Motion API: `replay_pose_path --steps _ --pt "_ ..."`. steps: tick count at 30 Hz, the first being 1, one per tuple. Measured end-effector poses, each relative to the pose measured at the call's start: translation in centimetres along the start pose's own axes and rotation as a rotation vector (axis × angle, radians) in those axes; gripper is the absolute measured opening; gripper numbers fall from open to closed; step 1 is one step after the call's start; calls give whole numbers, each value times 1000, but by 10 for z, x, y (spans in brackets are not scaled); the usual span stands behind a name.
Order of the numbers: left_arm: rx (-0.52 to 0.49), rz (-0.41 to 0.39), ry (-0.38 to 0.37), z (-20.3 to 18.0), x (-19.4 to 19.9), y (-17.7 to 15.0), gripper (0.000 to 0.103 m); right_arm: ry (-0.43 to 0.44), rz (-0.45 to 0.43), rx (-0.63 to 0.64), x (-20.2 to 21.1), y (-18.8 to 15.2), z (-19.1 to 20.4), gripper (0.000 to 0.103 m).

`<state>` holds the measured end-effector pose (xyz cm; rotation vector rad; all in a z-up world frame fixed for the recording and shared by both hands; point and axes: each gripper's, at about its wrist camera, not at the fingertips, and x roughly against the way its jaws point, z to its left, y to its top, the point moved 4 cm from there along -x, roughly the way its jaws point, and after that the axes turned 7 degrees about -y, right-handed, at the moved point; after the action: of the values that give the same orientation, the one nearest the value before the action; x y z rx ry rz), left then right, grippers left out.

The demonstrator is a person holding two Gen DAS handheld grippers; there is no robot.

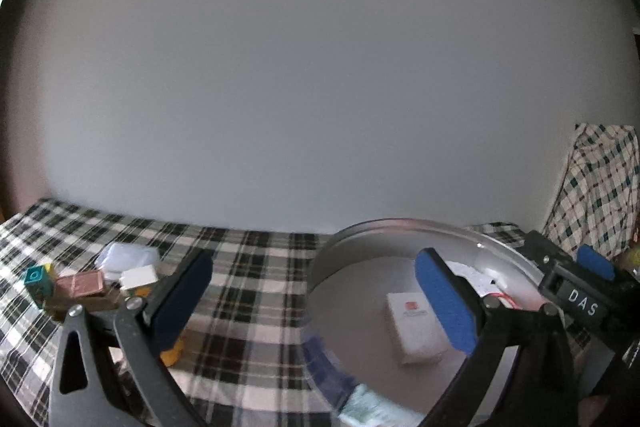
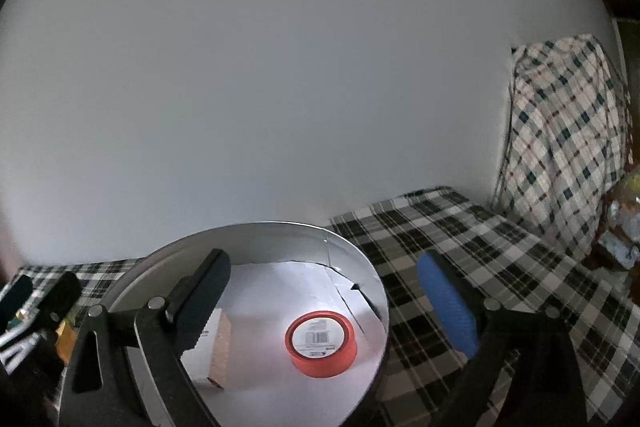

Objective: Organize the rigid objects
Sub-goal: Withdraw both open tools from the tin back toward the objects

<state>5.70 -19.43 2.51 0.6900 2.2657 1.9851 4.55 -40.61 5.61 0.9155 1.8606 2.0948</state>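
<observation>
Blue and black pads mark both tools: the left gripper and right gripper are spread wide, holding nothing. Both hang over the round metal tin, the left across its left rim. Inside lie an orange tape roll near the right wall and a white box. Small boxes cluster left on the plaid cloth, with bare cloth between.

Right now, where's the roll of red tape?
The red tape roll lies flat inside the round metal tin, seen in the right wrist view, toward the tin's right side, with a white box to its left.
</observation>
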Motion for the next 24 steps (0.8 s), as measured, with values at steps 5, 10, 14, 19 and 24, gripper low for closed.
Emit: replay_pose_path --steps 5,10,14,19,24 --pt "0 0 48 22 14 -3 103 -2 -72 55 12 -2 9 96" --pt "-30 1 75 40 28 -6 103 -43 -215 54 38 1 7 96" --pt "-71 11 110 48 33 -11 103 -83 -232 24 44 -1 3 96" --pt "-132 21 123 52 33 -16 103 -91 -201 30 49 -4 8 96" --pt "-80 55 93 70 37 -16 103 -117 -223 30 67 -10 9 96"
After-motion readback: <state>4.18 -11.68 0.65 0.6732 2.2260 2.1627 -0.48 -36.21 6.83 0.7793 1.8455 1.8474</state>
